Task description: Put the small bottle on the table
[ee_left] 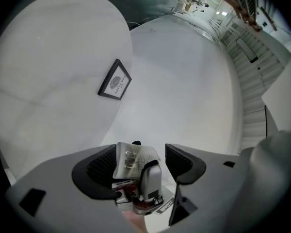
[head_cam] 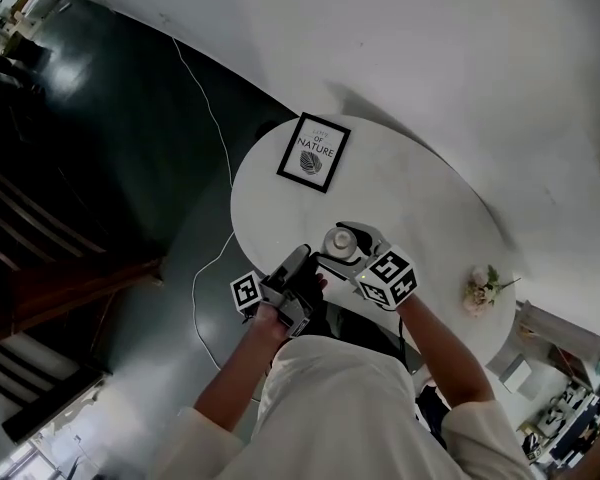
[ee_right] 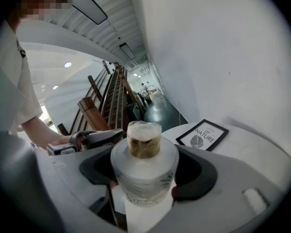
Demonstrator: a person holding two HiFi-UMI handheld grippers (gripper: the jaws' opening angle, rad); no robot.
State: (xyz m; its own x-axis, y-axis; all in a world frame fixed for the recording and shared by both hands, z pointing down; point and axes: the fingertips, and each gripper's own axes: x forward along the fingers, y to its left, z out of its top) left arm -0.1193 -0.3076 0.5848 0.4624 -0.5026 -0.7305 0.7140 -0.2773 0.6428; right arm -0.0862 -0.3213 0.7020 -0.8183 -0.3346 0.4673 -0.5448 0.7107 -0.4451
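Just inside the near rim of the round white desk, on the person's side of the framed print, the right gripper holds the small bottle over the top in the head view. Bare desk lies open between bottle and print. A sprig of flowers sits at the rim, well right of the print. The left gripper hangs beside the bottle at the rim. Dark floor with a thin cable spreads left of the print.

Left gripper view: jaws apart, with a crinkled wrap and a grey part between them; contact cannot be judged. The print lies close to the desk's edge.

Right gripper view: jaws clamped on the frosted bottle's sides, cap up, the print beyond at right.
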